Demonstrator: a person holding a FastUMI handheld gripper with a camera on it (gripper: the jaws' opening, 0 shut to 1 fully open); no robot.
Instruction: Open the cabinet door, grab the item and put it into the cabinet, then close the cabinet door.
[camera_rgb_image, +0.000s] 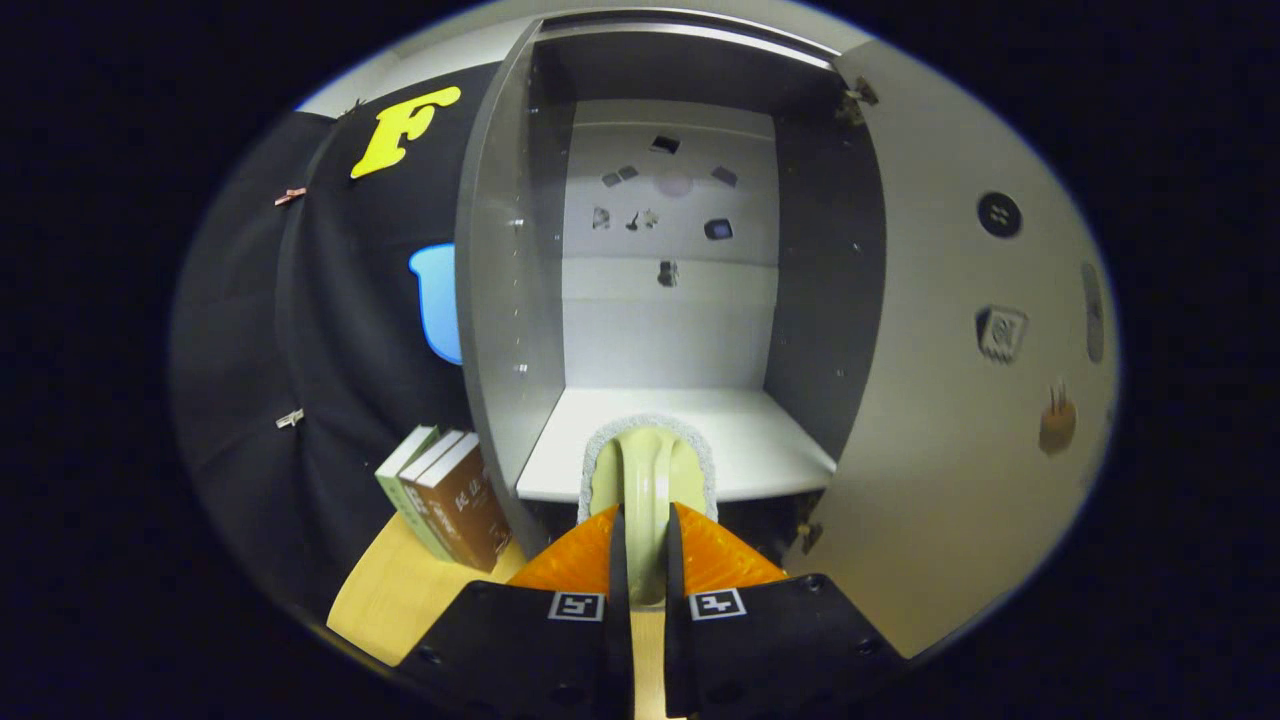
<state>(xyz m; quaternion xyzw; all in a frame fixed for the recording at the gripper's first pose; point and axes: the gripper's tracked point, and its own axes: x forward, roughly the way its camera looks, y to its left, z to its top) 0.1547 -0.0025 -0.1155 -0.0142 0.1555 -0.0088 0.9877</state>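
The grey cabinet (500, 300) stands straight ahead with its door (960, 400) swung wide open to the right. Its white shelf (760, 440) lies just beyond the fingers. My gripper (646, 560) is shut on the pale green handle of a scrubbing brush (648, 470). The brush's oval head, edged with a grey fuzzy pad, reaches over the front lip of the shelf. Small stickers dot the cabinet's back wall (668, 200).
Three books (448, 500) stand upright on the wooden tabletop (400, 590), left of the cabinet's side panel. Black cloth hangs behind them. The open door bears a few stickers and a small brown hook-like thing (1056, 422).
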